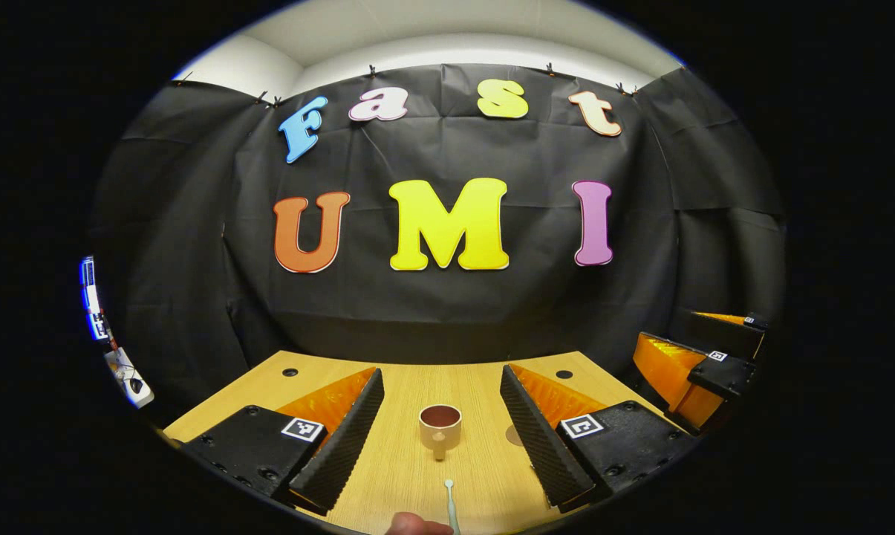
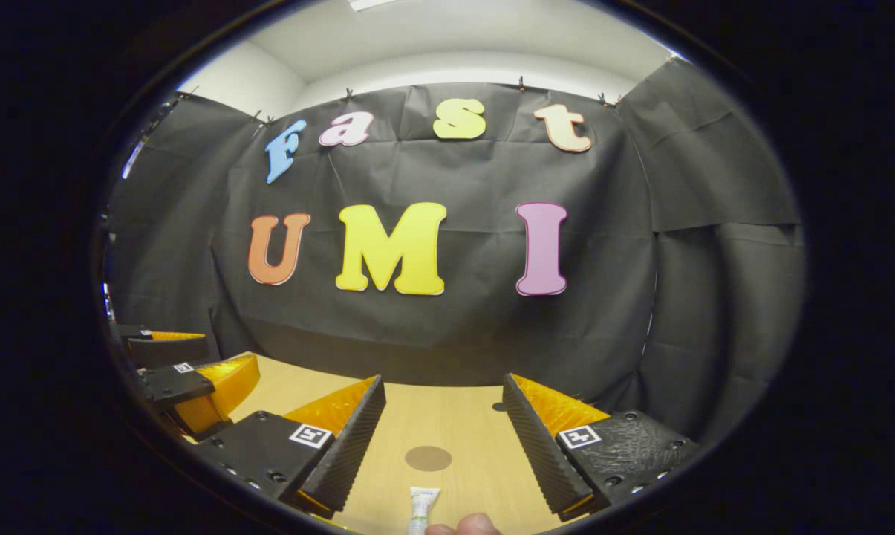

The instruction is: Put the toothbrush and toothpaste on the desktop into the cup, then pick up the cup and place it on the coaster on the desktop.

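Both claws gape, holding nothing — left claw [image 1: 441, 431] frames the cup [image 1: 440, 427].

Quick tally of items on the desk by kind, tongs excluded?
Cup: 1
Toothbrush: 1
Toothpaste: 1
Coaster: 1
Total: 4

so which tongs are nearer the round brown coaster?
Right. The round brown coaster lies centred just ahead of the open right tongs; for the open left tongs it's off to their right, by one finger.
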Demonstrator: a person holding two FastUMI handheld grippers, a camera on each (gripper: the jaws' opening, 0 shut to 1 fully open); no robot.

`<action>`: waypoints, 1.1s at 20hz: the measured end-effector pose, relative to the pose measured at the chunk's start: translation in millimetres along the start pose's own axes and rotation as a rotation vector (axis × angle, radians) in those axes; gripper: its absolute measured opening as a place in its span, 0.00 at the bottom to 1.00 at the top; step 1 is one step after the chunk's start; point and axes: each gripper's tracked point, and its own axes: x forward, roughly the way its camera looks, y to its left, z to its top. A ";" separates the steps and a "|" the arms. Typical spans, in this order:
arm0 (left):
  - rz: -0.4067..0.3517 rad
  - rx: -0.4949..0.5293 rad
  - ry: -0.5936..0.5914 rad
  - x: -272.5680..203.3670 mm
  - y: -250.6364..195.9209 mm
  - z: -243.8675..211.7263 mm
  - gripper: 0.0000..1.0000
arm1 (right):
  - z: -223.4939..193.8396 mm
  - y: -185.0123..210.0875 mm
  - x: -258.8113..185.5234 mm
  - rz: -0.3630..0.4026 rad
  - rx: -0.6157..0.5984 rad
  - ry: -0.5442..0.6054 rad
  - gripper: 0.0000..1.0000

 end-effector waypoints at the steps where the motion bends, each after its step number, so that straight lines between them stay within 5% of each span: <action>1: -0.003 -0.001 0.016 -4.3 -5.8 -9.0 1.00 | -6.0 -1.6 0.1 0.000 0.001 0.009 0.95; 22: -0.002 -0.046 0.463 -10.8 -31.8 -243.0 1.00 | -154.4 -37.1 8.1 -0.003 -0.084 0.315 0.95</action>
